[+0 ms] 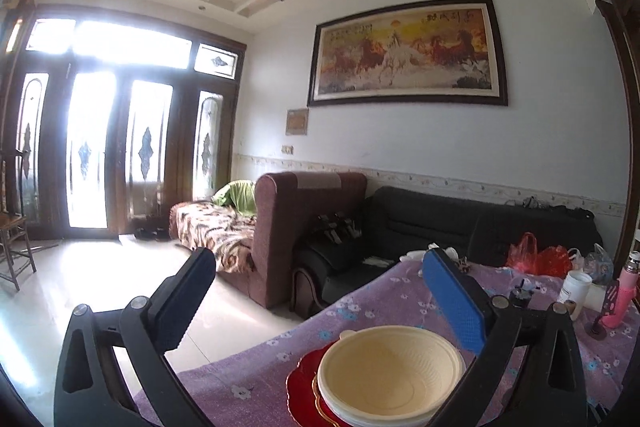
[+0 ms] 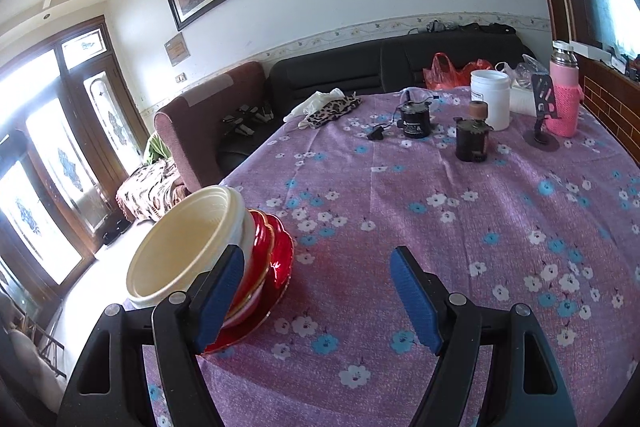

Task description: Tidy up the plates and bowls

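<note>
A stack of cream bowls [image 1: 390, 375] sits on red plates [image 1: 302, 387] near the table's left edge. In the right wrist view the cream bowls [image 2: 180, 251] top the red plates [image 2: 276, 255], and the whole stack leans in the fisheye. My left gripper [image 1: 320, 299] is open and empty, raised above and behind the stack. My right gripper [image 2: 316, 299] is open and empty, low over the purple flowered tablecloth [image 2: 440, 211], with its left finger [image 2: 220, 299] just in front of the stack.
At the table's far side stand a white jar [image 2: 490, 99], a pink bottle [image 2: 564, 95], a black phone stand [image 2: 542, 123], two small dark motors [image 2: 472, 141], and a leopard cloth [image 2: 332, 111]. Sofas [image 2: 320, 83] lie beyond the far edge. Floor lies to the left.
</note>
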`<state>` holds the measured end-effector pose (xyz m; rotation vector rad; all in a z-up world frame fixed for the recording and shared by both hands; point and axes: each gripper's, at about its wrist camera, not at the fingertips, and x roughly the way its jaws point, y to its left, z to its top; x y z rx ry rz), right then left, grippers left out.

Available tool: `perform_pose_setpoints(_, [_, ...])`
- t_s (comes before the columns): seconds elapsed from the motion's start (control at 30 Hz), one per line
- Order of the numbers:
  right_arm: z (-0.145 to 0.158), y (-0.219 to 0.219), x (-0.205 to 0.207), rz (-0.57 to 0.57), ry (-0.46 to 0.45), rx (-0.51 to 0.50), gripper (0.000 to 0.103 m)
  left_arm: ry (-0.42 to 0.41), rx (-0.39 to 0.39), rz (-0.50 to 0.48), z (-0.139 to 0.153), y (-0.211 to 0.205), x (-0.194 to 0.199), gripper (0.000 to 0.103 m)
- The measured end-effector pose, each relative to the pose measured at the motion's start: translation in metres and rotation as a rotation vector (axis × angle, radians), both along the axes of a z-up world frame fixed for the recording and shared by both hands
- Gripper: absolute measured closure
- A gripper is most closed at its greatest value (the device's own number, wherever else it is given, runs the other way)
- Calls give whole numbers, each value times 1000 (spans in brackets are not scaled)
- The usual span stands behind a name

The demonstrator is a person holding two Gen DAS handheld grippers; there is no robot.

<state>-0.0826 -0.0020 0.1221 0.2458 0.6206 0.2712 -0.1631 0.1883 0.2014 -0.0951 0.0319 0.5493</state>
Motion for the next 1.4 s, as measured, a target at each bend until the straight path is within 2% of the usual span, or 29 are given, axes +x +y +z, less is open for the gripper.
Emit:
perform_pose_setpoints(0.1, [-3,-2,-4,3,-3,0,23,-9,25,7,0,-11,-4,0])
perform_pose_setpoints(0.17, [-4,-2,-8,12,-11,-15,23,18,19,-43,-2,-18,1,0])
perform_pose_setpoints(0.3, [-4,5,-18,37,-39,-62,23,114,-40,-171,-10,-26,23,0])
perform_pose_setpoints(0.4, [-5,10,-24,64,-56,-97,21,207,-80,-230,-21,-30,37,0])
perform_pose_setpoints(0.53, [-8,13,-28,87,-66,-123,20,293,-69,-231,-36,-35,49,0])
perform_pose_setpoints(0.7, [-13,16,-29,101,-58,-138,20,345,-94,-255,-44,-34,52,0])
perform_pose_setpoints(0.97, [-15,26,-28,121,-45,-160,19,386,-106,-279,-49,-34,53,0])
perform_pose_setpoints(1.4, [-20,48,-25,156,-23,-199,19,457,-195,-290,-65,-9,60,0])
